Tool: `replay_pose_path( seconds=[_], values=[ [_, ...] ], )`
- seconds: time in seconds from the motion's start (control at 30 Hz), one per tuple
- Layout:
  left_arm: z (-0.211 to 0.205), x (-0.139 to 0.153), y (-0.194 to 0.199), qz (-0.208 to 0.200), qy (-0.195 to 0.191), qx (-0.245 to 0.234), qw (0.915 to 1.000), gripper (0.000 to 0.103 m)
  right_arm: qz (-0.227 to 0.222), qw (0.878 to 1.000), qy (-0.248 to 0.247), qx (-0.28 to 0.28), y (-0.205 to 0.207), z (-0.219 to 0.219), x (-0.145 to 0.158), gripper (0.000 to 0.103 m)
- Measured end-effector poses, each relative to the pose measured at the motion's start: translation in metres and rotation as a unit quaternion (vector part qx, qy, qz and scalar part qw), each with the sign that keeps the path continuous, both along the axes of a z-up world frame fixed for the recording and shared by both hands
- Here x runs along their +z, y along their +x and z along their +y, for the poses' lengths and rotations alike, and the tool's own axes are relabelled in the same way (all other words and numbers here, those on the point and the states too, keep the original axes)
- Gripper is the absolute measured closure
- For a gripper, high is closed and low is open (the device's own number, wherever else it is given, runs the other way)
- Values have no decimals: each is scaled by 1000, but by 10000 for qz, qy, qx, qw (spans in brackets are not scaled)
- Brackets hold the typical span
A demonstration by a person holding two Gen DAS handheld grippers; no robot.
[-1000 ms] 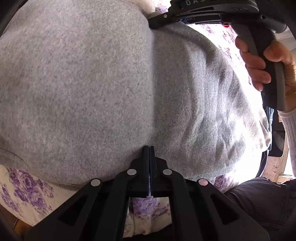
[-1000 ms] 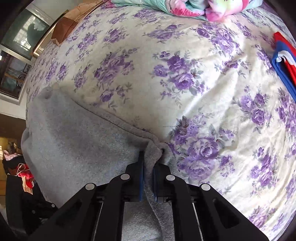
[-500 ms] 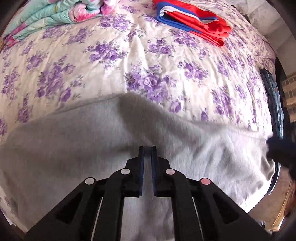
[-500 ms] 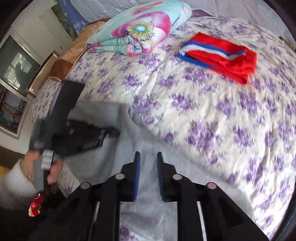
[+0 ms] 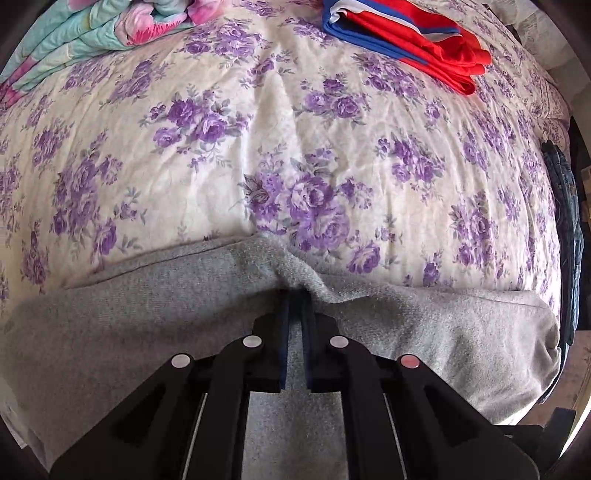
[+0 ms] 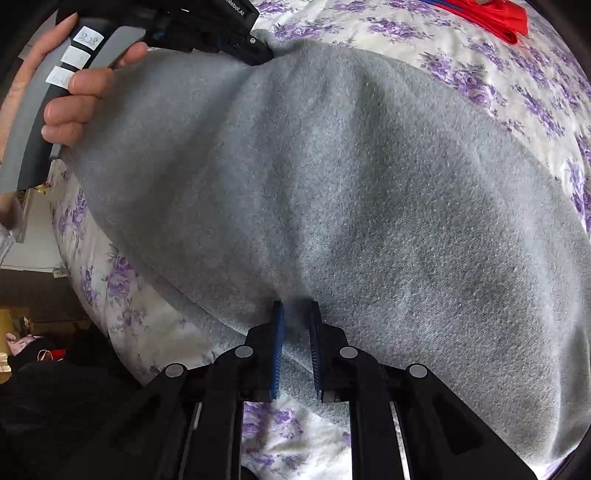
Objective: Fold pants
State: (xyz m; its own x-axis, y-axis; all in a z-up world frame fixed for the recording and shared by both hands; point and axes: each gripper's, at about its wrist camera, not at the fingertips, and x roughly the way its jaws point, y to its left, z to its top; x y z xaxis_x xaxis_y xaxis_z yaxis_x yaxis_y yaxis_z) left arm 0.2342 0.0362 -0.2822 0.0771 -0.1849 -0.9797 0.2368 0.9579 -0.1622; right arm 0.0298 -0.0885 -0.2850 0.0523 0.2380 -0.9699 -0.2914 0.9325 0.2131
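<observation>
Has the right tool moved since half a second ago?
Yes. The red folded clothes slid from upper middle to the top right corner of its view, so the right tool shifted away from them, toward lower left.

- Bed (image 5: 303, 110), covered in a purple-flowered sheet.
- Grey pants (image 5: 129, 317) lie at its near edge.
- Folded red clothes (image 5: 417, 40) and a bright quilt (image 5: 85, 40) lie at the far side.

hidden: left tool (image 5: 294, 295) tips under grey pants (image 5: 147, 332) fold | cut off: red garment (image 6: 495, 18) at top edge
</observation>
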Motion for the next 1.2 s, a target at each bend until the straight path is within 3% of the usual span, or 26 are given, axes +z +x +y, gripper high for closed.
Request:
replay_pose_path(
  seconds=[0.1, 0.17, 0.2, 0.23, 0.33, 0.4, 0.53, 0.6, 0.67, 0.8, 0.97, 1.07, 1.13, 1.2],
  values=[
    [1, 20, -20, -81, -43, -20, 10000, 98, -310, 9986, 224, -356, -11, -20, 32, 86],
    [3, 33, -46, -220, -211, -128, 9995, 97, -555, 9940, 519, -788, -29, -52, 56, 60],
    [3, 34, -60, -234, -241, -210, 9992, 97, -683, 9897, 601, -1109, -39, -72, 66, 36],
    [4, 30, -76, -210, -189, -284, 9992, 97, -831, 9836, 649, -1463, -52, -94, 73, 27],
    [11, -9, -115, 273, 179, -294, 9990, 97, -894, 9615, 724, -2494, -94, -162, 78, 27],
    [25, -8, -140, -76, 37, -151, 9999, 97, -785, 9407, 866, -3184, -121, -202, 67, 27],
    [19, -5, -153, 125, 153, -173, 9997, 97, -446, 8886, 1761, -4212, -157, -252, 33, 26],
    [1, -1, -156, 56, 350, -458, 9983, 97, -392, 8605, 2412, -4470, -157, -263, 17, 25],
    [-17, 4, -161, -71, 499, -707, 9962, 97, -404, 8387, 2763, -4675, -149, -268, 8, 24],
    [-45, 22, -169, -241, 317, -914, 9950, 97, -138, 8078, 3058, -5038, -123, -273, -11, 24],
    [-91, 52, -160, -359, -243, -1118, 9928, 97, 116, 8016, 2893, -5232, -101, -269, -26, 23],
    [-134, 68, -141, -549, -521, -1221, 9896, 97, 174, 8124, 2635, -5199, -102, -265, -20, 25],
    [-167, 69, -127, -600, -646, -1327, 9872, 97, 138, 8180, 2289, -5275, -110, -266, -11, 24],
    [-186, 62, -123, -441, -645, -1432, 9866, 97, 53, 8114, 2295, -5375, -121, -275, -11, 24]
  ],
)
